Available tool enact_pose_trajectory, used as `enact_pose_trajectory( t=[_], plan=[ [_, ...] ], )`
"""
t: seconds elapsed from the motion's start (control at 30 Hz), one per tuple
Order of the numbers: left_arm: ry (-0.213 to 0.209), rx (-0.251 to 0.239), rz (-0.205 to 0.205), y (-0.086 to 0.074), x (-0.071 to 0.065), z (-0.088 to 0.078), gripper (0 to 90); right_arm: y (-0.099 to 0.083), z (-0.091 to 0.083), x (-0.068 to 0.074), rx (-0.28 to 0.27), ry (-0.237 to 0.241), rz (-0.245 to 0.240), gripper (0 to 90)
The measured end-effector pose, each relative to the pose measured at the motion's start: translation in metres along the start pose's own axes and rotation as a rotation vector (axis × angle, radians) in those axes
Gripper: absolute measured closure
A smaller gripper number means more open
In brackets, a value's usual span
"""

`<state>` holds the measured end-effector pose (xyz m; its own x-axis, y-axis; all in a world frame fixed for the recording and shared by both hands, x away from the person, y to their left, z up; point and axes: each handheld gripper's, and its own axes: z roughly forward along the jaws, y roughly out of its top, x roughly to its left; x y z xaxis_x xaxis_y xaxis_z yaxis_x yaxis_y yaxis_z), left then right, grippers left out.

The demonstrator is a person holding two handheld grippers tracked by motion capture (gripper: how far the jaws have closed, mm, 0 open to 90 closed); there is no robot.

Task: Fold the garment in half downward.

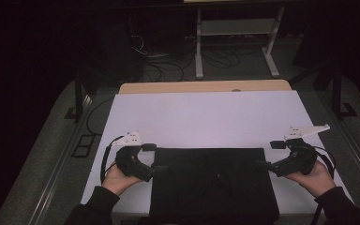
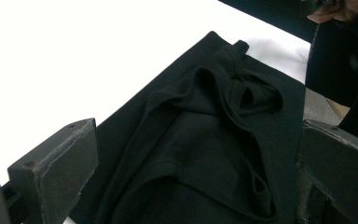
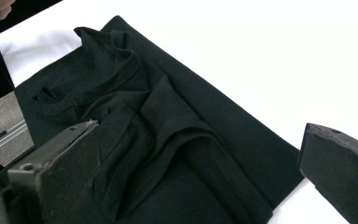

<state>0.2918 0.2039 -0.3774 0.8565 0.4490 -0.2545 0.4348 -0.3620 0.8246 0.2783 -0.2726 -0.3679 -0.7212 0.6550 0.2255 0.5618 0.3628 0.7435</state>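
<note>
Garment position: the black garment (image 1: 213, 180) is lying folded flat on the table (image 1: 201, 117), between the two tongs and slightly ahead of their tips.
Left tongs: the left tongs (image 1: 161, 168) are hovering at the garment's near-left edge, jaws standing wide apart, gripping nothing.
Right tongs: the right tongs (image 1: 262, 164) are sitting at the opposite edge, jaws likewise spread, holding nothing.
Risk, layer pick-up: the cloth is lying in several stacked layers; a jaw closing at the edge is likely catching only the top layer, so the fold would be opening instead of lifting whole.
Risk, uneven pull: with one tongs on each side, unequal tugging is likely dragging the garment across the smooth white surface.
Risk, strap snag: a loose strap loop (image 2: 261, 193) is lying just ahead of the left tongs; a jaw could be hooking it.
High view: showing both hands (image 1: 117, 180) and the garment's square outline, but its surface is reading as flat black.
Gripper views: revealing the ridges, neckline (image 3: 116, 56) and overlapping folds.
</note>
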Motion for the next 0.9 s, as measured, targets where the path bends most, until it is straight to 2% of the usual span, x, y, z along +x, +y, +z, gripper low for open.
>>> enact_pose_trajectory(
  t=[0.23, 0.9],
  plan=[
    [0.017, -0.016, 0.007, 0.002, 0.008, 0.0, 0.0, 0.0, 0.0, -0.008, 0.002, -0.012, 0.011, 0.0],
    [0.033, -0.008, -0.05, 0.0, 0.03, 0.013, 0.0, -0.003, 0.015, -0.024, 0.031, -0.035, 0.018, 0.0]
  ],
)
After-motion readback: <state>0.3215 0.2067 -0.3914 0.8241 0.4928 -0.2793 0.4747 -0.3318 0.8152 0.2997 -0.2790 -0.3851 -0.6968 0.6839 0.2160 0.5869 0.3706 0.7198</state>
